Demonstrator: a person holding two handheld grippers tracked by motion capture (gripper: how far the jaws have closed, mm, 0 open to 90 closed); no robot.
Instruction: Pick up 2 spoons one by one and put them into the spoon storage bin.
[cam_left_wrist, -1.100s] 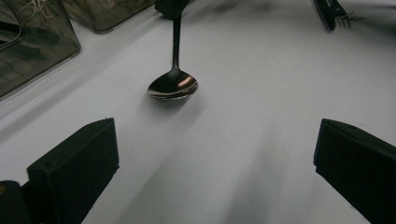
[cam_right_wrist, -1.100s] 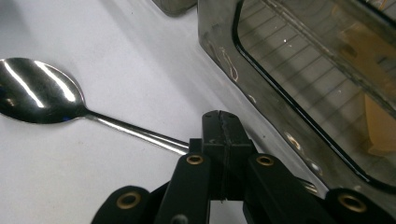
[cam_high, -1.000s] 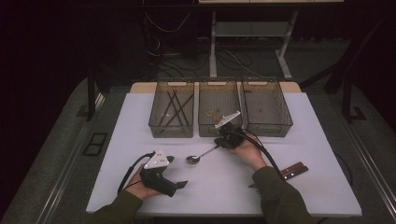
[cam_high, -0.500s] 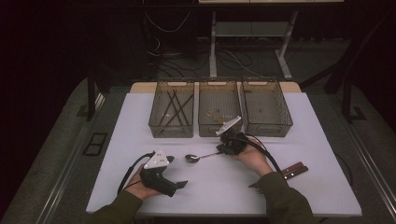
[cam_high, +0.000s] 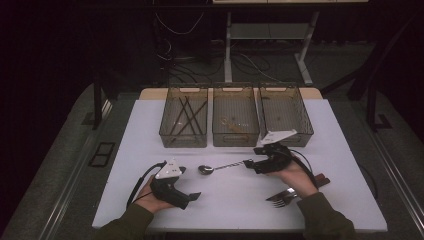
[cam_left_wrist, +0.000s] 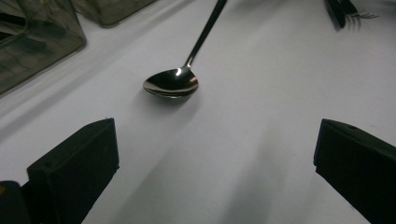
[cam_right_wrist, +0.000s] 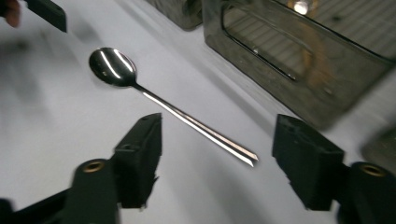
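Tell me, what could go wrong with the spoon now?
The right gripper has just been opening its jaws, and the spoon lies flat on the table with its handle tip between them, untouched. If they close badly, the thin handle might slip or spin away. The middle bin stands close by, so a lifted spoon could bump its wall. The left gripper, open, waits near the bowl end and might get in the way.

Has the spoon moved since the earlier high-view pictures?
Yes. The spoon now lies slightly farther from the middle bin, nearer the person; the right gripper jaws have just opened, spoon handle between them.
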